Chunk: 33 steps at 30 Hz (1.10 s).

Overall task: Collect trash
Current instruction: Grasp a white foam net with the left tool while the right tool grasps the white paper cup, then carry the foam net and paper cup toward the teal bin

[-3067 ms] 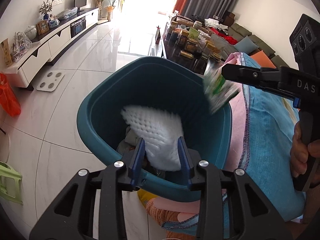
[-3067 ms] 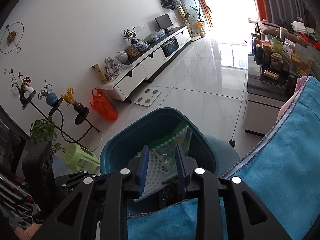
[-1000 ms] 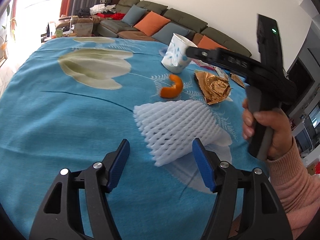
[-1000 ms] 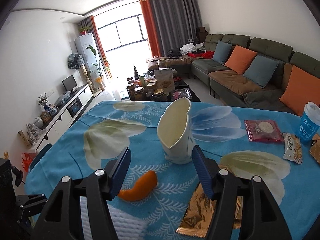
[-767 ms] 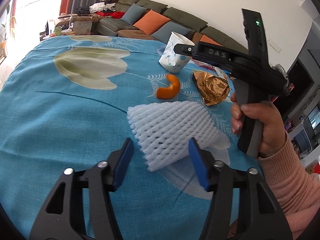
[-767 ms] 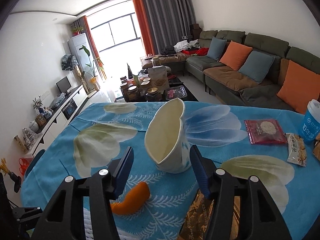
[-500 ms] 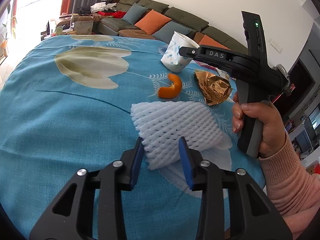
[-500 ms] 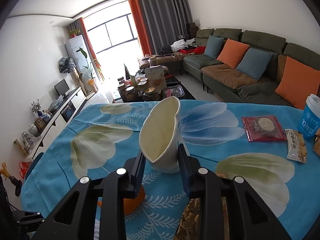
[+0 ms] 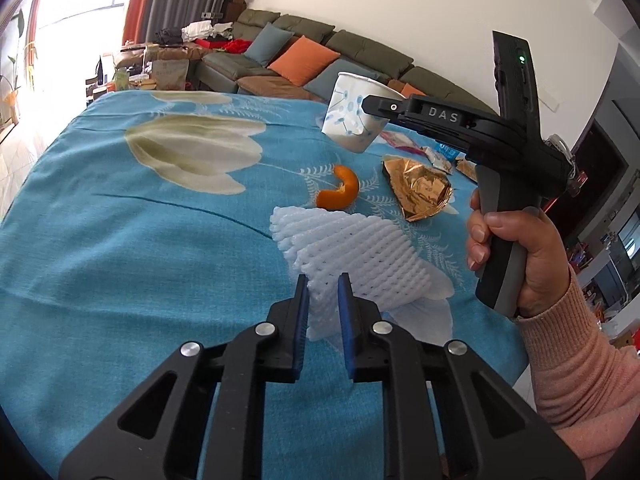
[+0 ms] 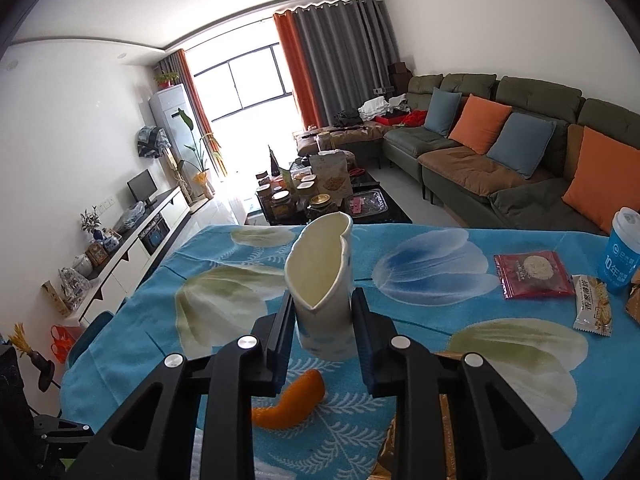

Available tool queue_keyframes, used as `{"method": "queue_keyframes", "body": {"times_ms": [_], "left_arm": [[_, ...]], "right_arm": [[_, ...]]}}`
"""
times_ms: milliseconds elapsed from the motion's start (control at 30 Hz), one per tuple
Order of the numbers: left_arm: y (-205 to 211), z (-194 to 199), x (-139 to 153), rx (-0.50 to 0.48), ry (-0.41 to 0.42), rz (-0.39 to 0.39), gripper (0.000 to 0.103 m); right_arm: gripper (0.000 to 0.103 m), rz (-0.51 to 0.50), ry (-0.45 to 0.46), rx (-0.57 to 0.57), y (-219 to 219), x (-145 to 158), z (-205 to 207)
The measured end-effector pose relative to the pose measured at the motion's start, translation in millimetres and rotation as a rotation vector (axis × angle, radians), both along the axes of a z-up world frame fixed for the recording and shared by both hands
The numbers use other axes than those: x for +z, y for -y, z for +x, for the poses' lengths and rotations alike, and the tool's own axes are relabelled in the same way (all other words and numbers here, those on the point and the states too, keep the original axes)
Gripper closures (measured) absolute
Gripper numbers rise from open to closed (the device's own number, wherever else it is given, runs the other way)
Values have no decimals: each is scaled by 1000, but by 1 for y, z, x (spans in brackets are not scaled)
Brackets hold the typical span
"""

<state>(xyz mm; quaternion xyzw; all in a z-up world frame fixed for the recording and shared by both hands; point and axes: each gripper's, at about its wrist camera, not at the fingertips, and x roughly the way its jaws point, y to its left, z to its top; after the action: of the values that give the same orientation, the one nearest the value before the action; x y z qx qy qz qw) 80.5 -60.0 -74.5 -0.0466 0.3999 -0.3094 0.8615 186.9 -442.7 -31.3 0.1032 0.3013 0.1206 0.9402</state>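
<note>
A crushed paper cup, its visible inside bare, is squeezed between the closing jaws of the right hand-held gripper and is seen lifted clear of the blue flowered desk in the left view. The white foam net is pinched at its near edge by the closing left hand-held gripper. Only the right view shows a lidded blue cup and snack packets far to that gripper's right; an orange peel lies beyond the net.

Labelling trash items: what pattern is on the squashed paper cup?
White paper cup with light-blue floral sprigs and dots, clearest in the left wrist view.
</note>
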Motion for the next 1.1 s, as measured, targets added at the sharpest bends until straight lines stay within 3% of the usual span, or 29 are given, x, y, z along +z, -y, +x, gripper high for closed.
{"method": "queue_keyframes", "body": {"times_ms": [567, 1100], "left_arm": [[-55, -20, 20, 119, 59, -9, 88], [-113, -36, 31, 251, 86, -5, 88]], "right_arm": [[76, 123, 63, 210, -46, 26, -43], [76, 158, 57, 331, -91, 23, -53]]}}
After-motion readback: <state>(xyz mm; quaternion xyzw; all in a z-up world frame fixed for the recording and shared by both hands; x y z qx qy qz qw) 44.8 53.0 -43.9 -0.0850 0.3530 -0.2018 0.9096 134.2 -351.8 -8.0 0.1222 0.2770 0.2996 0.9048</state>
